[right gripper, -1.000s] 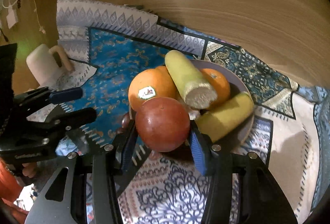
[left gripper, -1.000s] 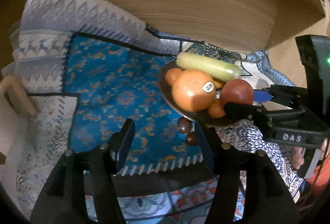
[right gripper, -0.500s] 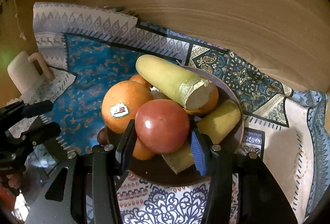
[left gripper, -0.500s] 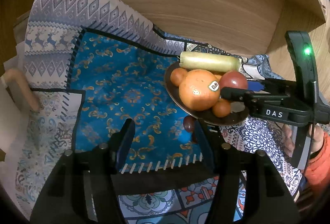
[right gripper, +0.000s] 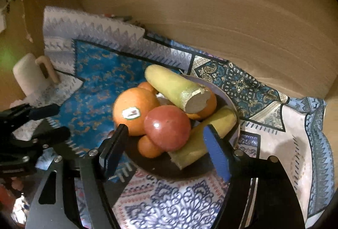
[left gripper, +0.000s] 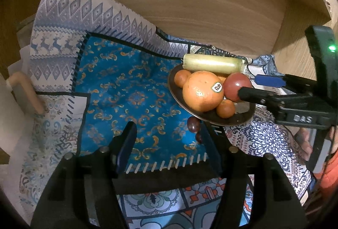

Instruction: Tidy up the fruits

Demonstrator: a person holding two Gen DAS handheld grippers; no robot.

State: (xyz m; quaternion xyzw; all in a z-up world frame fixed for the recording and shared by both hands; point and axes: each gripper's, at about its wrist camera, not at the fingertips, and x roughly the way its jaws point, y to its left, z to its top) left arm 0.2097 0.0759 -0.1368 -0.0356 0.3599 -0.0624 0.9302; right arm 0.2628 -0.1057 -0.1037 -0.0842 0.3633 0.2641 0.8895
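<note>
My left wrist view looks down and forward over the blue cloth, the fruit plate off to its right. My right wrist view sits close above that plate. Both share the plate and cloth.

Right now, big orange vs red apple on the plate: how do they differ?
The orange is larger than the apple. The orange carries a white sticker; the apple's skin is bare and glossy, with a highlight. The apple sits between the open fingers of the right hand-held gripper; the orange lies to their left, outside them. Both are round, sit side by side and appear to touch, piled on the same plate.
</note>
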